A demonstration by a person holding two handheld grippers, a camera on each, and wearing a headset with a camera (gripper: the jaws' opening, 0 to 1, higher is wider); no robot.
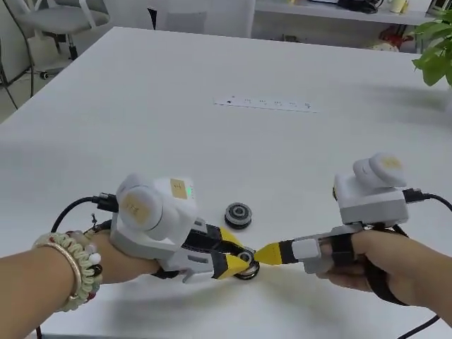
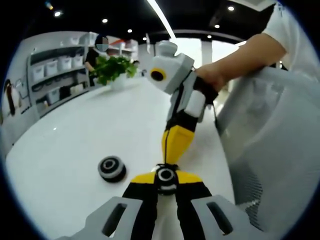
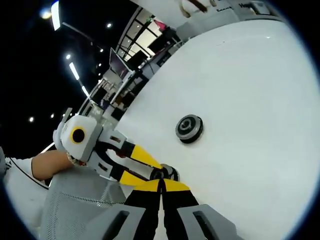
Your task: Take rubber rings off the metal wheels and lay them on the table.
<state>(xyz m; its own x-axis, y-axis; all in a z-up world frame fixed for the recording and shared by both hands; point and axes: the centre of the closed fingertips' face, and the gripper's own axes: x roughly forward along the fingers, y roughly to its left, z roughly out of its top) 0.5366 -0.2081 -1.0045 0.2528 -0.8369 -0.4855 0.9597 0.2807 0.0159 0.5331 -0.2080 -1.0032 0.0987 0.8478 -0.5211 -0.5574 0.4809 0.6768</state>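
Wheel [image 2: 166, 179] clamped in left claw [image 1: 242, 263]; right claw [image 1: 261, 254] closed, tips meeting.

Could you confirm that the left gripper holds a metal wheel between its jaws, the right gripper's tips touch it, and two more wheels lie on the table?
Not quite: only one loose wheel lies on the table, not two, as the head view shows. The rest stands: the left gripper holds a metal wheel between its jaws and the right gripper's tips touch it.

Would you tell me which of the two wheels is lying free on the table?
The farther wheel, alone on the table; the nearer wheel is clamped in the left tool, where the right tool meets it.
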